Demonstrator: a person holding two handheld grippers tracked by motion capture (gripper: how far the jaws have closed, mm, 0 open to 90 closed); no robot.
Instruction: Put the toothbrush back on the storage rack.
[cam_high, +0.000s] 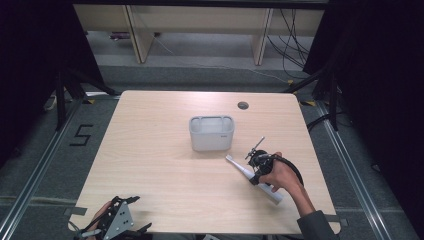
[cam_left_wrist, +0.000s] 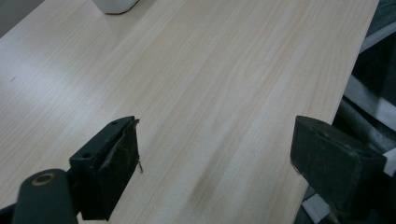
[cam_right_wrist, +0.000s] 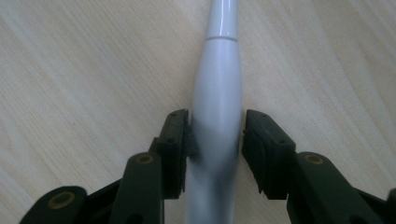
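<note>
A white electric toothbrush (cam_high: 239, 167) lies flat on the wooden table (cam_high: 150, 165), right of centre, its head pointing toward a white open container (cam_high: 211, 133). My right gripper (cam_high: 255, 172) reaches down over its handle. In the right gripper view the handle (cam_right_wrist: 217, 102) runs between the two pads, and the right gripper (cam_right_wrist: 216, 135) stands narrowly open around it. The left pad sits at its side and the right pad a hair off. My left gripper (cam_high: 137, 214) rests at the table's near left corner, and in its own view the left gripper (cam_left_wrist: 215, 158) is wide open over bare wood.
A cable hole (cam_high: 243, 105) sits in the far right part of the tabletop. The container's base (cam_left_wrist: 114, 5) shows at the top of the left gripper view. Dark floor drops away past the table's edges, with desk legs and cables behind.
</note>
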